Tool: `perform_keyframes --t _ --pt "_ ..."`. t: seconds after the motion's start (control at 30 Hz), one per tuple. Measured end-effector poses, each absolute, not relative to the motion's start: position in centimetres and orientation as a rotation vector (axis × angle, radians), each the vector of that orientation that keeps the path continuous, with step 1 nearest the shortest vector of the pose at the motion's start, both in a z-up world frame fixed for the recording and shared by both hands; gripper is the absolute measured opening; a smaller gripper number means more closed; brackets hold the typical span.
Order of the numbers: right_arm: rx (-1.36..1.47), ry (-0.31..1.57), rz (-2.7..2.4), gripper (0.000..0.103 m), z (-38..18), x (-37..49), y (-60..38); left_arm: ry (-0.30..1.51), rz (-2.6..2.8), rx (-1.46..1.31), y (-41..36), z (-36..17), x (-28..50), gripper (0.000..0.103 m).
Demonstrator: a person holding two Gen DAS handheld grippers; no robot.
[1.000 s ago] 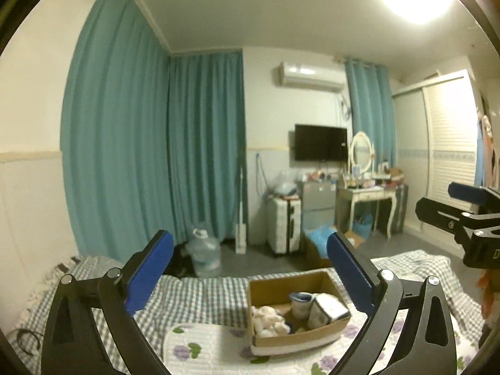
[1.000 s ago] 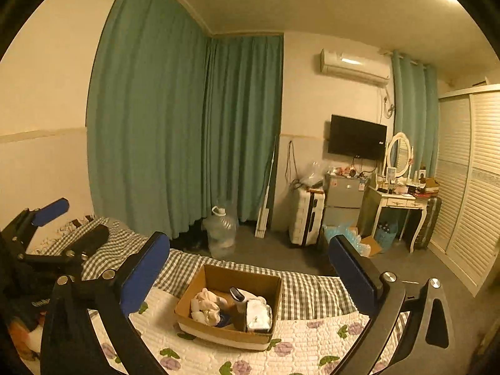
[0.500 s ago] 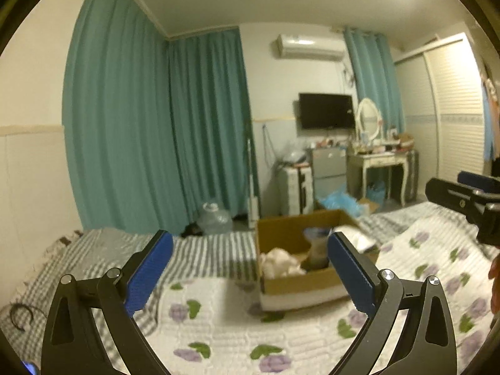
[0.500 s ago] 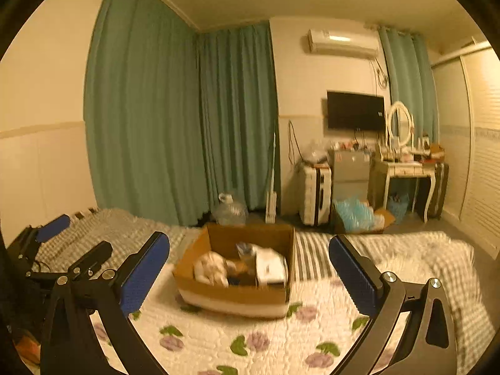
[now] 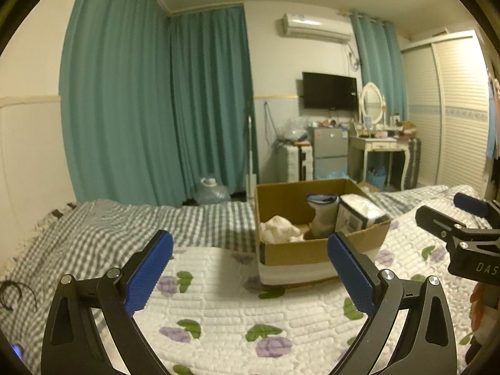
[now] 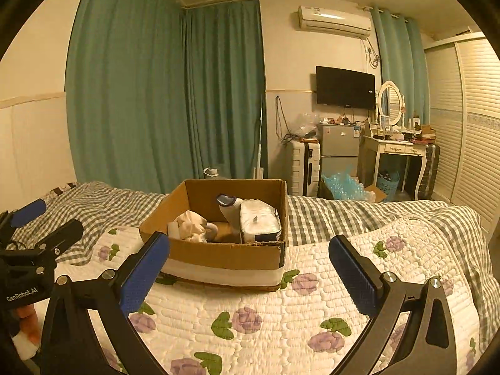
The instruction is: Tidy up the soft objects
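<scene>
An open cardboard box (image 5: 322, 251) (image 6: 218, 253) sits on the bed's white floral quilt (image 5: 250, 312) (image 6: 281, 312). Inside lie a crumpled cream cloth (image 5: 278, 229) (image 6: 190, 225), a grey sock-like roll with a blue rim (image 5: 322, 215) (image 6: 229, 211) and a white wrapped pack (image 5: 359, 214) (image 6: 259, 222). My left gripper (image 5: 250, 268) is open and empty, just short of the box. My right gripper (image 6: 250, 268) is open and empty, in front of the box. Each gripper also shows at the other view's edge (image 5: 462, 237) (image 6: 34, 243).
A grey checked sheet (image 5: 109, 228) (image 6: 359, 212) covers the far side of the bed. Beyond are teal curtains (image 6: 162, 93), a water jug (image 5: 211, 189), a suitcase (image 6: 301, 168), a small fridge (image 6: 339, 148) and a dressing table (image 6: 397, 153).
Both grippers have dropped and moved closer to the box, which now looms larger. Both stay open and empty.
</scene>
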State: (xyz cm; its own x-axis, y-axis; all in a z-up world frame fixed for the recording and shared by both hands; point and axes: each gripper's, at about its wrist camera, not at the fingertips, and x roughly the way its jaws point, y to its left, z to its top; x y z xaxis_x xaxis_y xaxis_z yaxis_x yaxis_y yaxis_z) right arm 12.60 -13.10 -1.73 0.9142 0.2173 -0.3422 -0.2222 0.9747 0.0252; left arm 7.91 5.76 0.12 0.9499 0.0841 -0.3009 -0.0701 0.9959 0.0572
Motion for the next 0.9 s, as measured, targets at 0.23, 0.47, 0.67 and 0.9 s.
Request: perform_keyframes --t 0.23,0.47,0.67,0.9 --pt "-0.011 0.350 0.222 0.103 -1.49 12.16 -13.06 0.306 0.070 0.051 5.60 0.07 7.81 0.101" --pt "-0.007 0.355 0.224 0.103 -1.41 12.17 -13.08 0.304 0.078 0.045 5.63 0.13 7.68 0.101" --pt "-0.005 0.355 0.222 0.103 -1.37 12.19 -13.15 0.308 0.078 0.045 5.68 0.06 7.70 0.101" --pt "-0.005 0.351 0.219 0.103 -1.36 12.18 -13.15 0.310 0.091 0.041 5.55 -0.16 7.55 0.101"
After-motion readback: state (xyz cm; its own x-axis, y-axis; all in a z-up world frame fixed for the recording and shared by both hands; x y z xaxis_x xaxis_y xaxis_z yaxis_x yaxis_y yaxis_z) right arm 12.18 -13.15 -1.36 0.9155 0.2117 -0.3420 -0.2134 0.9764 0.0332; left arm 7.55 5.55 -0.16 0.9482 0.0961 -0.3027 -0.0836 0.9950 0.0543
